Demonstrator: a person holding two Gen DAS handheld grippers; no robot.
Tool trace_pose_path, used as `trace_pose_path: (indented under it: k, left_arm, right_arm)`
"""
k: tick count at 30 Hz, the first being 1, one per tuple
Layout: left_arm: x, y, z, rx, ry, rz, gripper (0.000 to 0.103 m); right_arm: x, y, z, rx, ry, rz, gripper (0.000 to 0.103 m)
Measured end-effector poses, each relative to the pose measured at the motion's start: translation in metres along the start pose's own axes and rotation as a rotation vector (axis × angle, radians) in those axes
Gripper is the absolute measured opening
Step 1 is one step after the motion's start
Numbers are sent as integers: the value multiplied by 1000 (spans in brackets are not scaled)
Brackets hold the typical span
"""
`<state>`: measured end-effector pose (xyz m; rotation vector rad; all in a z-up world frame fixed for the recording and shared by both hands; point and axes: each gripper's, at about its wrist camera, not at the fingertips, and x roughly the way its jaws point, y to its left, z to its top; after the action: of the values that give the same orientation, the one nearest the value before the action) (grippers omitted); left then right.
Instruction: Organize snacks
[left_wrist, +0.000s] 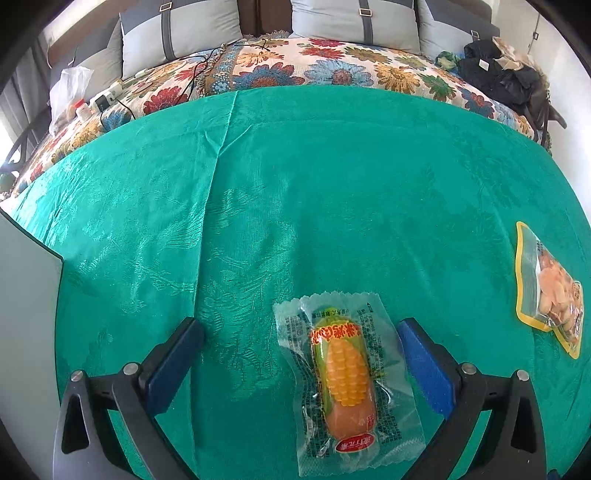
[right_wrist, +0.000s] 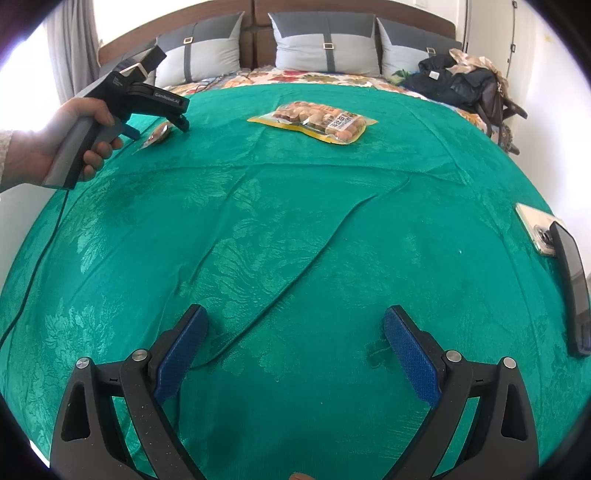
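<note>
Phone | right view only | corn snack between left fingers

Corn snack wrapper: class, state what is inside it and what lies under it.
Inside the clear corn snack wrapper is a yellow corn-shaped snack with a green edge. Under it lies the green cloth. Whatever the cloth covers cannot be seen.
</note>
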<state>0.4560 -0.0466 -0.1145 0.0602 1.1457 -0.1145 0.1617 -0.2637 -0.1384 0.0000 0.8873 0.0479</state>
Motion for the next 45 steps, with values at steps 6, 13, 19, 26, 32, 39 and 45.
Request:
trace_pose_path:
  k: [6,13,19,26,32,39,45]
  left_arm:
    - [-13,5,-7,17,-45,-14,70]
    - [-33,23,-37,-3,-54,-15,51]
    - [-63,35,-93,-41,-41,-76,51]
    - [-105,27,-164,-17,-98,-63,51]
    - [-99,18,-194,8,-123,-27,53]
    - [-94,16,-194,30,-208,2,67]
    - [-87,26,-192,-17,-214,19,89]
  right_arm:
    - [0,0,1,-2,0,1,98]
    - [0,0,1,-2,0,1,98]
    - [0,0,0,-3,0,1,98]
    - [0,0,0,-3,0,2,98]
    - [0,0,0,-4,0,2,98]
    - [0,0,0,-4,0,3,98]
    - [0,0,0,-5,0,3,98]
